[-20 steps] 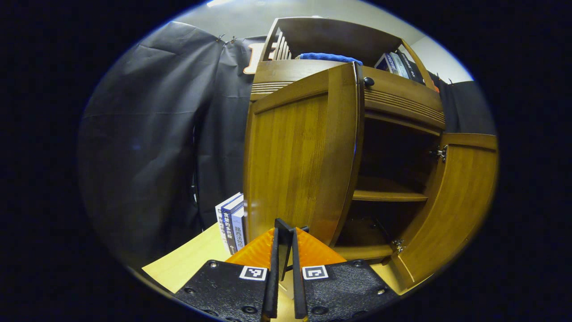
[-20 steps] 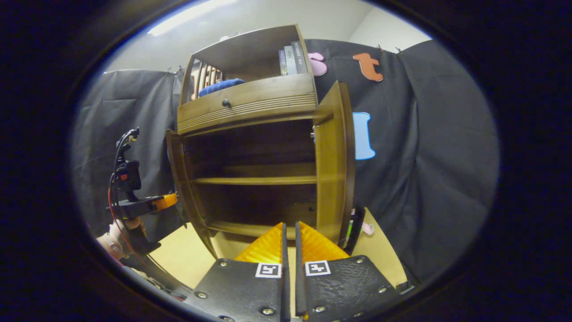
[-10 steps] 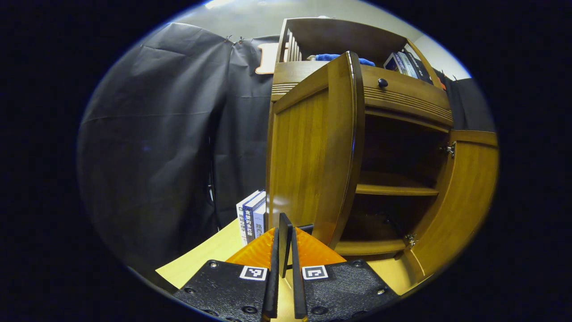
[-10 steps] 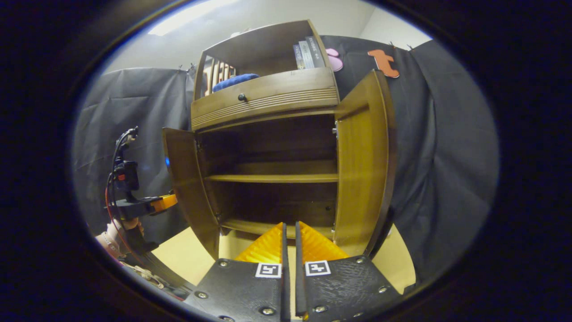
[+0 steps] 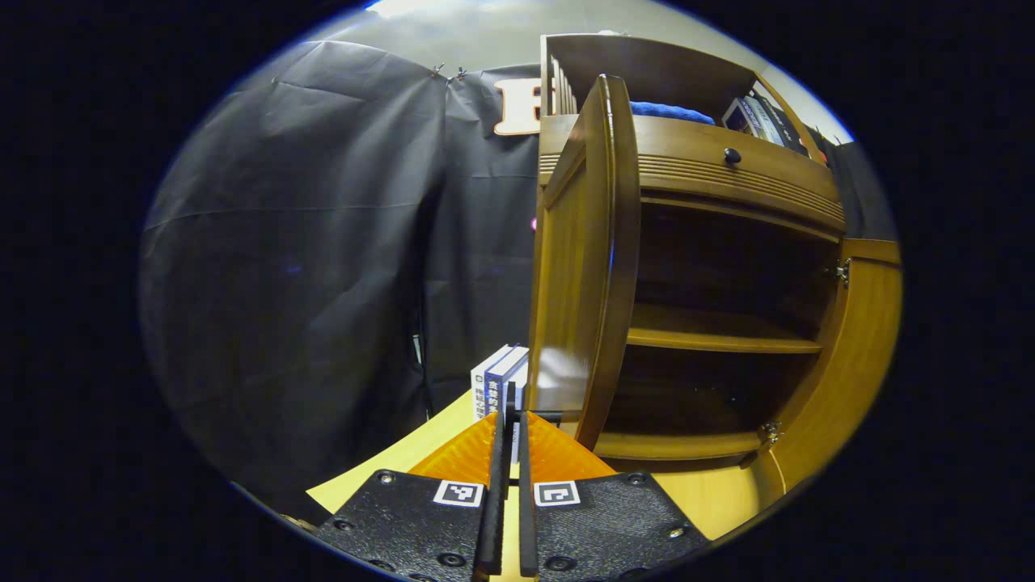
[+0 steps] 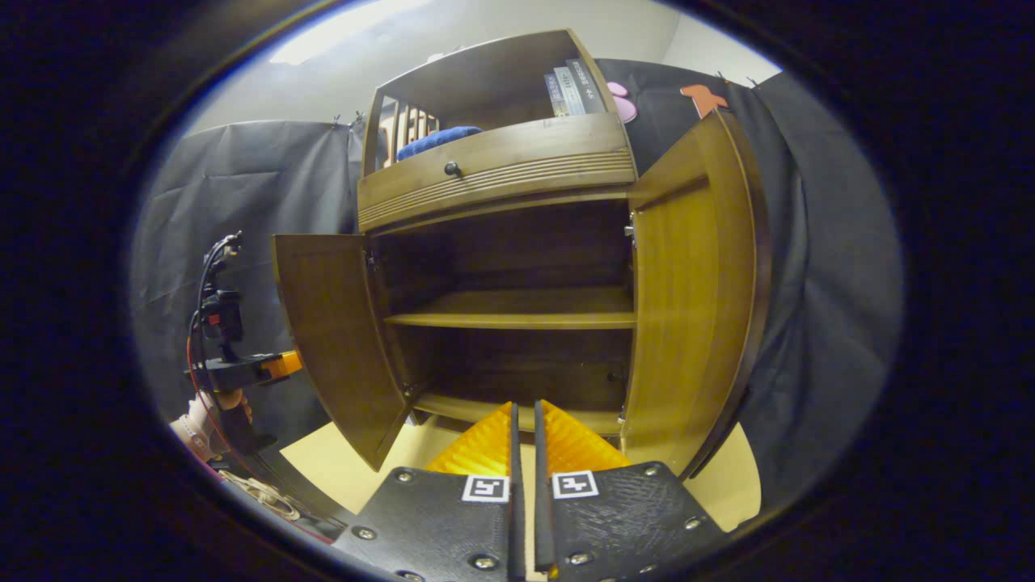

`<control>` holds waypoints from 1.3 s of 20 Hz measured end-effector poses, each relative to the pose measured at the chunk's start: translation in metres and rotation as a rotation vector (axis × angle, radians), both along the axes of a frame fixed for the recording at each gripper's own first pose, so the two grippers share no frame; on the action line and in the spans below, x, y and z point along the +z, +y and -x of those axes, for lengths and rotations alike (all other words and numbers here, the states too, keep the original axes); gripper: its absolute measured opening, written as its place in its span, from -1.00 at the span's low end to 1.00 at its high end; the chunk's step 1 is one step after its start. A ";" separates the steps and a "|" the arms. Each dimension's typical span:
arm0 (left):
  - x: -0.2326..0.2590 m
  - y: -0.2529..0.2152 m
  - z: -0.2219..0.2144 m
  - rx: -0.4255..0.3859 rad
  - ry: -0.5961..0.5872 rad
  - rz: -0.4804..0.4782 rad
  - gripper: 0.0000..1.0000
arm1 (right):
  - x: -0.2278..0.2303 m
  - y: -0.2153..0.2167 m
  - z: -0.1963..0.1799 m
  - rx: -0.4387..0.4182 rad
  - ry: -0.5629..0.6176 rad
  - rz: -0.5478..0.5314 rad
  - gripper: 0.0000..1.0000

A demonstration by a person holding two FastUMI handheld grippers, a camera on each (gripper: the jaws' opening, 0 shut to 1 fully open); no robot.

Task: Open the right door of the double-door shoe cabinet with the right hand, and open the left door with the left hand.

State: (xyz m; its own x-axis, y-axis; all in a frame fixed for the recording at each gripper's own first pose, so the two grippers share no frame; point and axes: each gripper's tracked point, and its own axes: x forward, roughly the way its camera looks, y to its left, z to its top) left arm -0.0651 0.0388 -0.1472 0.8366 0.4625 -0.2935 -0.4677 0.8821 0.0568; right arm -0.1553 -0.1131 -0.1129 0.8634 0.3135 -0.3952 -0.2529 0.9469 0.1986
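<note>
— Standing open on the bench (image 6: pixel 732 485), is that the shoe cabinet (image 6: pixel 501 182)?

— Yes. In the right gripper view both doors are swung out: the left door (image 6: pixel 335 339) hangs wide from the cabinet's left side, and the right door (image 6: pixel 691 299) stands out from its right side. Between them the inner shelf (image 6: pixel 517 311) is bare.

— And the tools?

— The right tool (image 6: pixel 524 440) sits in front of the cabinet's opening, fingers clenched together on nothing. The left tool (image 6: pixel 255 368) shows beside the left door's outer face, held in a person's hand (image 6: pixel 218 404); whether it touches the door I cannot tell.

— From the left gripper view?

— The left tool (image 5: pixel 508 436) is clenched too, gripping nothing, near the left door (image 5: pixel 586 267), which is seen almost edge-on. Some books (image 5: pixel 497 380) stand on the bench (image 5: pixel 388 477) behind that door, left of the cabinet. Above the doors, a drawer with a dark knob (image 5: pixel 732 153), then a blue cloth (image 5: pixel 671 111) on the cabinet's top shelf.
</note>
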 end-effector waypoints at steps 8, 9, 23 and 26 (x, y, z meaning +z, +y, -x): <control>0.000 0.002 0.003 0.009 -0.008 0.017 -0.84 | -0.003 0.007 -0.002 0.030 0.008 -0.002 -0.89; -0.001 0.002 0.003 0.005 -0.009 0.016 -0.83 | -0.003 0.007 -0.002 0.032 0.010 -0.002 -0.89; 0.001 0.006 0.008 0.023 -0.025 0.029 -1.00 | -0.013 0.010 -0.013 0.041 0.034 -0.001 -0.89; 0.004 0.015 0.011 0.051 -0.032 0.011 -0.84 | -0.015 0.012 -0.013 0.044 0.035 0.002 -0.89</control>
State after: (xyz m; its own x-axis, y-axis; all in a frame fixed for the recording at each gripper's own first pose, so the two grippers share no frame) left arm -0.0765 0.0534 -0.1436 0.8210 0.5019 -0.2721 -0.5139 0.8573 0.0310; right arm -0.1423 -0.1013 -0.1274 0.8344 0.3503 -0.4254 -0.2876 0.9353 0.2062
